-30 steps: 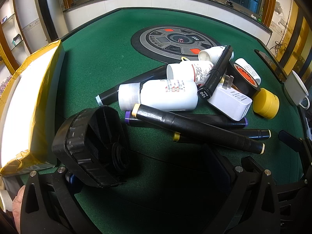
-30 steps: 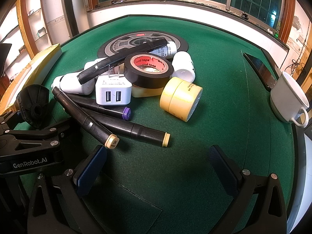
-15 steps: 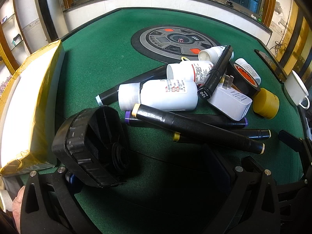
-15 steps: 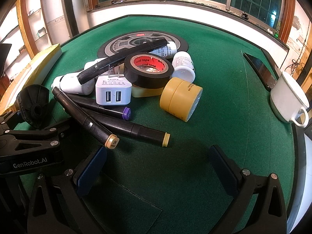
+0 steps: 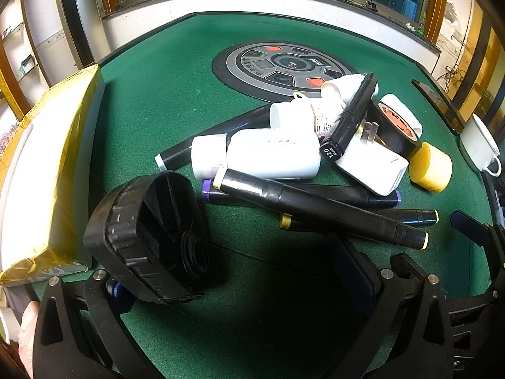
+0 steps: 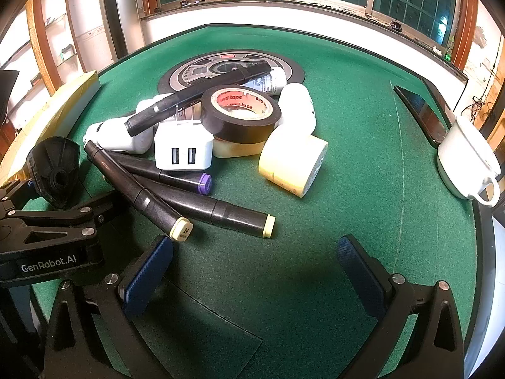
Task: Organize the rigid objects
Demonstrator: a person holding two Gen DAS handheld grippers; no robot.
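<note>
The left gripper (image 5: 240,271) is hovering with jaws spread at lower frame, a black ribbed cap (image 5: 148,237) leaning on its left finger. The right gripper (image 6: 252,265) is also gaping. Markers (image 6: 139,186), white bottles (image 5: 268,154), tape (image 6: 241,113) are lying heaped mid-bench (image 6: 363,158); a white cup (image 6: 470,158) is sitting right, its contents unseen.

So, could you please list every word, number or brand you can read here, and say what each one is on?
"GenRobot.AI" on the left gripper's black body.
"24" on the cream end cap of a black marker; the tiny word under it is unreadable.
"120" on the end cap of another black marker; the small word beside it is unreadable.
"tape" inside the black tape roll; the word before it is unclear.
Print on the white bottles is too blurred to read.
</note>
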